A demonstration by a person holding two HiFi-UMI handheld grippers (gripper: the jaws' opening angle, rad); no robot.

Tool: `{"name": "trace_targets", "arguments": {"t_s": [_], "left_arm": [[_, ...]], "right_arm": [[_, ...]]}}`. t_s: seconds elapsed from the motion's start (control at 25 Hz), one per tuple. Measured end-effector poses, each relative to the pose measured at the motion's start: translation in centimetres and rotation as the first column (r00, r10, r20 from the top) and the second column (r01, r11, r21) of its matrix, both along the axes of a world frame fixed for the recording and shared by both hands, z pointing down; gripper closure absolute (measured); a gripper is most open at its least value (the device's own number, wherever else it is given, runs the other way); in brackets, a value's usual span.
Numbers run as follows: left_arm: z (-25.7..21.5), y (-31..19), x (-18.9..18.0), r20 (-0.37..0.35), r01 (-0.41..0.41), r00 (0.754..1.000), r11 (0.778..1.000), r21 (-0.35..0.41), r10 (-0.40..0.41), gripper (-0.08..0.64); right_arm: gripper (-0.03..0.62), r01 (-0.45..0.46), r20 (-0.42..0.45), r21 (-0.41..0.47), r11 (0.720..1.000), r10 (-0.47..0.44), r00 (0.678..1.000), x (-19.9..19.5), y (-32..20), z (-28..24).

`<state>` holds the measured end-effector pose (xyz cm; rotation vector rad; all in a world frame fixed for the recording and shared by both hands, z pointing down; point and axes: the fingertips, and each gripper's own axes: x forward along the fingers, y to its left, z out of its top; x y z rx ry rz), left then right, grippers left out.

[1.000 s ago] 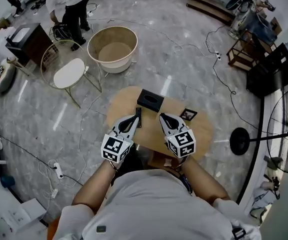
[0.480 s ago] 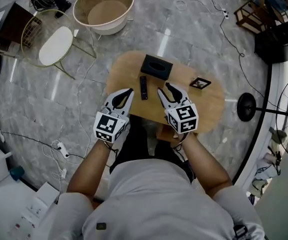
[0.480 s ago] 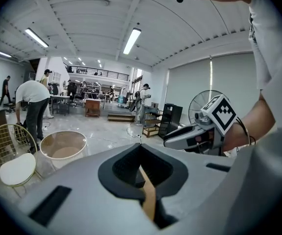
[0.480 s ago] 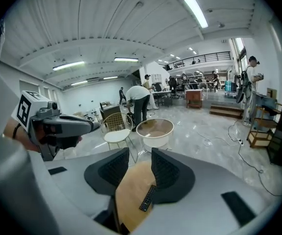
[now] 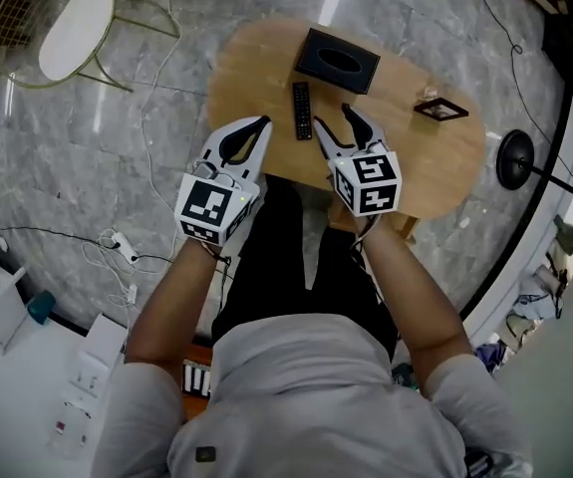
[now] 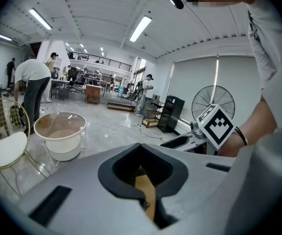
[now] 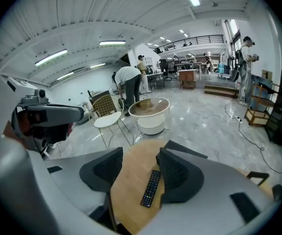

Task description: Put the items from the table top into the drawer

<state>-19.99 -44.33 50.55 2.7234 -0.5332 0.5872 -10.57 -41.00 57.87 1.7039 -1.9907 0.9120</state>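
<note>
Lowering the right gripper [image 5: 331,118] — jaws just opened wide, empty — we should straddle the remote [image 5: 302,110] across its width before squeezing; the left gripper [image 5: 261,123] is closed, holding nothing

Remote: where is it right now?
Head view: the remote lies near the middle of the wooden table, just below the black box in the picture.

No text, label, brand or number is legible on anything.
</note>
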Motion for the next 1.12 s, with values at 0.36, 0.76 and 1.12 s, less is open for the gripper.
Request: {"name": "trace_targets", "arguments": {"t_s": [0.36, 0.76, 1.12], "left_arm": [[10.8, -3.2, -1.1, 0.043, 0.010, 0.999, 0.994, -0.108, -0.005, 0.551], [19.3, -5.1, -2.2, 0.063, 0.021, 0.998, 0.983, -0.181, -0.010, 0.551], [22.7, -4.8, -3.2, 0.077, 0.018, 0.997, 0.973, -0.231, 0.000, 0.551]], "right_arm": [[0.341, -0.056, 0.015, -0.196, 0.979, 0.060, 0.998, -1.4, -1.4, 14.6], [0.334, -0.106, -0.050, -0.306, 0.946, 0.095, 0.994, -2.0, -3.3, 26.8], [0.325, -0.139, -0.107, -0.349, 0.927, 0.108, 0.988, -2.3, -3.8, 32.1]]}}
